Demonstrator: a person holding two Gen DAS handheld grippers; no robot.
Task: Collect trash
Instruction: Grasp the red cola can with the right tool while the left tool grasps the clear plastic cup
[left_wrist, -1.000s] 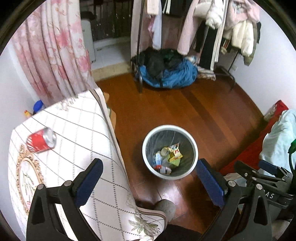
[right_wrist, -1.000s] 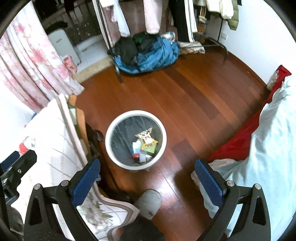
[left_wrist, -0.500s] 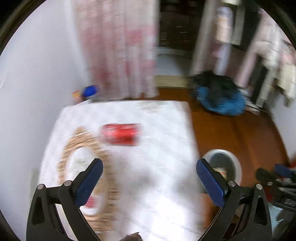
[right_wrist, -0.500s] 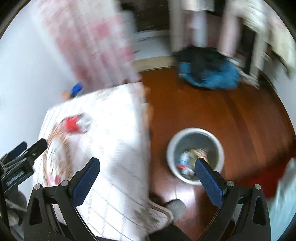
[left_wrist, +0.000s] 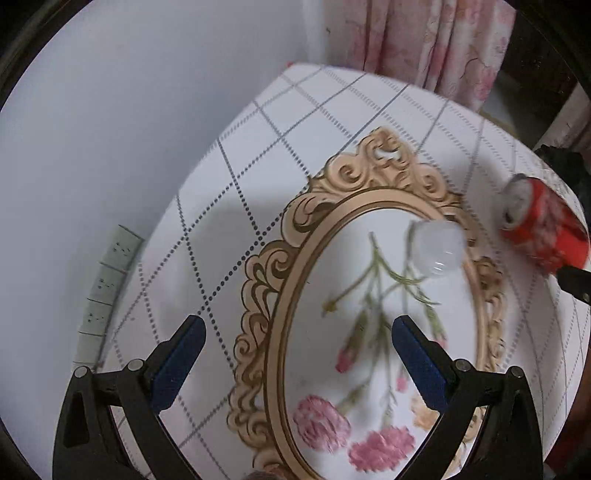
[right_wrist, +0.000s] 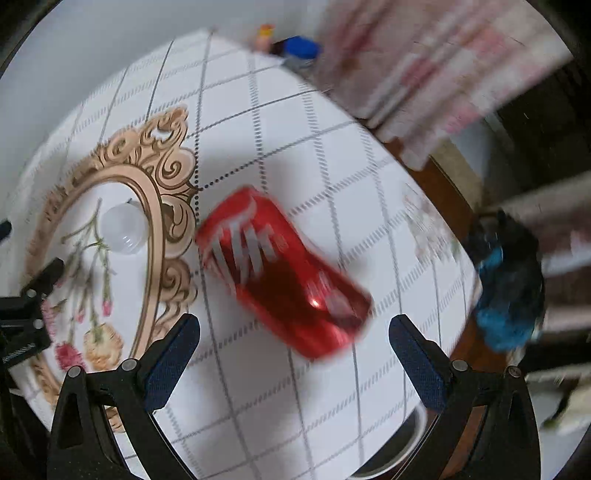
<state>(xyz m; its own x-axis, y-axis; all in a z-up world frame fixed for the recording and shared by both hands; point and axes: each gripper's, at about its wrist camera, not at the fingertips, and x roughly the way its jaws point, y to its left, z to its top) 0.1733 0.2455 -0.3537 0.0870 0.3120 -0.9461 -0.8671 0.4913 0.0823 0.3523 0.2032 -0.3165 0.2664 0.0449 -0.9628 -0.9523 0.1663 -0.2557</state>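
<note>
A red drinks can (right_wrist: 284, 269) lies on its side on the white checked tablecloth (right_wrist: 295, 140). It sits just ahead of my right gripper (right_wrist: 293, 343), whose jaws stand open with nothing between them. The can (left_wrist: 543, 229) also shows at the right edge of the left wrist view. A small clear plastic cup (left_wrist: 437, 251) rests on the cloth's oval flower print, ahead and to the right of my left gripper (left_wrist: 295, 347), which is open and holds nothing. In the right wrist view the cup (right_wrist: 123, 229) lies left of the can.
A white wall with a strip of sockets (left_wrist: 107, 280) borders the table's left side. Pink flowered curtains (left_wrist: 424, 44) hang behind it. A blue-capped bottle (right_wrist: 301, 48) stands past the far table edge. A blue clothes pile (right_wrist: 506, 295) lies on the wooden floor.
Both grippers have swung from over the floor bin to low over the table. The can and the clear cup are now close in front; the bin has left the views.
</note>
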